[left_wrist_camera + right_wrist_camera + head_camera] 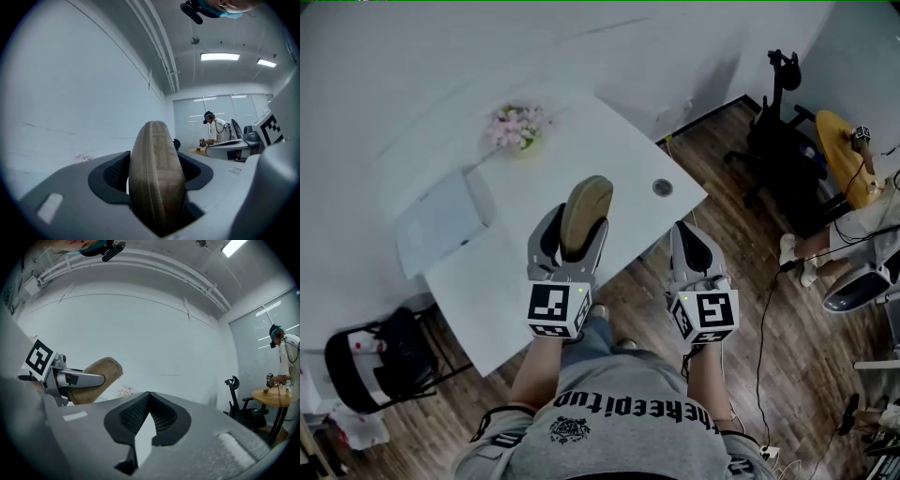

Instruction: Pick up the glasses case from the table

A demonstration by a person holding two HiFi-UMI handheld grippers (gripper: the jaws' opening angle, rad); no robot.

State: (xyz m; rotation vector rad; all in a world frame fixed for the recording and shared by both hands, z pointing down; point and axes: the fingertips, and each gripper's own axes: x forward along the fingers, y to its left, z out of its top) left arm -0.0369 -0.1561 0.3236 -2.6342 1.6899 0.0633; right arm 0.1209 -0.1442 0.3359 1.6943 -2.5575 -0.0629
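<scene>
**newbie_q:** ok, starting closest to the camera: how many grippers, and what's each one doing?

**rig_guy:** two, with one marker cube [558,309] on each. The left gripper [572,246] has its jaws clamped on the glasses case [587,208], one jaw per flat side. The right gripper [695,248] is pinched closed on nothing. Its tips touch and there's only a sliver of gap lower down.

**newbie_q:** just the one case? where is it exactly?

**rig_guy:** yep, one. It's tan and woven-looking, stood on end and poking out past the jaw tips. In the left gripper view its zipper seam faces the camera. It's held up off the white table [619,150], over the near part of it. The right gripper sits beside it at the table's near edge, partly over the wood floor [750,309].

**newbie_q:** what's on the table then?

**rig_guy:** three things, all well apart:
- one flat white slab [441,220] on the left side (laptop or folder, can't tell)
- one small dark round disc [663,187] near the right corner
- one bunch of pink flowers [517,126] on the far side

**newbie_q:** and further back?

**rig_guy:** one black office chair [778,141], then one round yellow table [842,155] with one other person [282,350] at it. The left gripper view also catches two lit ceiling panels [220,56].
</scene>
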